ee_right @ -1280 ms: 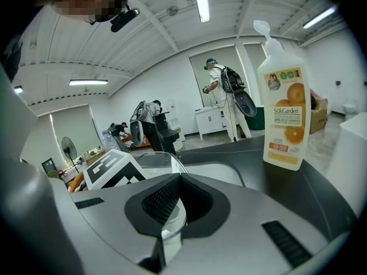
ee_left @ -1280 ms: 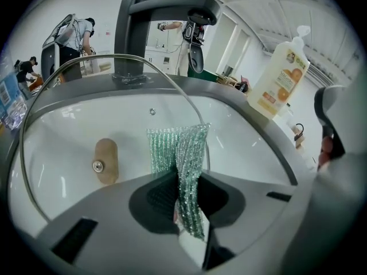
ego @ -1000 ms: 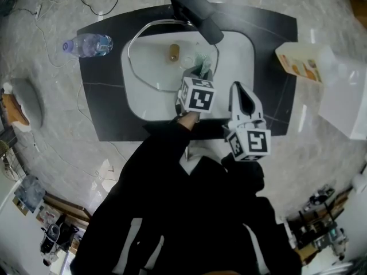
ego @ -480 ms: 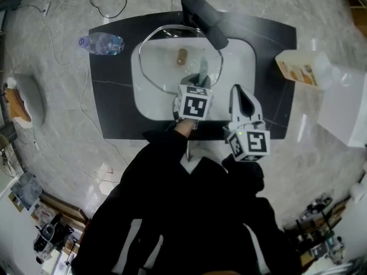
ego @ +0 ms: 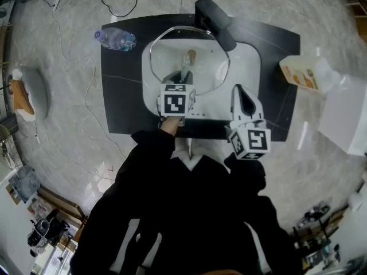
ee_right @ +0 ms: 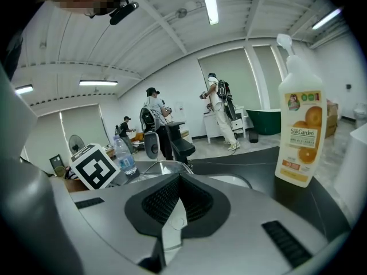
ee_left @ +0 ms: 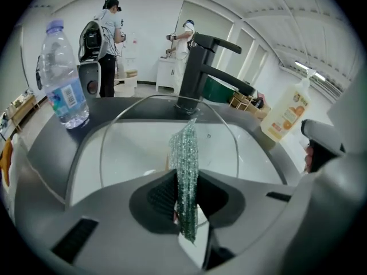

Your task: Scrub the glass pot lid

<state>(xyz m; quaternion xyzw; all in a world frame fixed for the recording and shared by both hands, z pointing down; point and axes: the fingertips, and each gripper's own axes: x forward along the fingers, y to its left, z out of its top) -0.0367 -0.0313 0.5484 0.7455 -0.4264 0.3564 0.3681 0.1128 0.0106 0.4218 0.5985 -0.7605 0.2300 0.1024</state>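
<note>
Glass pot lid (ego: 211, 67): clear, metal-rimmed, brown knob (ego: 191, 54) up, lying across the white sink (ego: 243, 67). Green mesh scrubber (ee_left: 186, 165): pinched upright in left tool (ee_left: 186, 196), over lid's near part.

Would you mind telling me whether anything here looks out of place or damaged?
Nothing looks spilled or broken. The glass pot lid appears tilted in the sink, far rim up by the faucet, which suits scrubbing with the scrubber in the left gripper.
</note>
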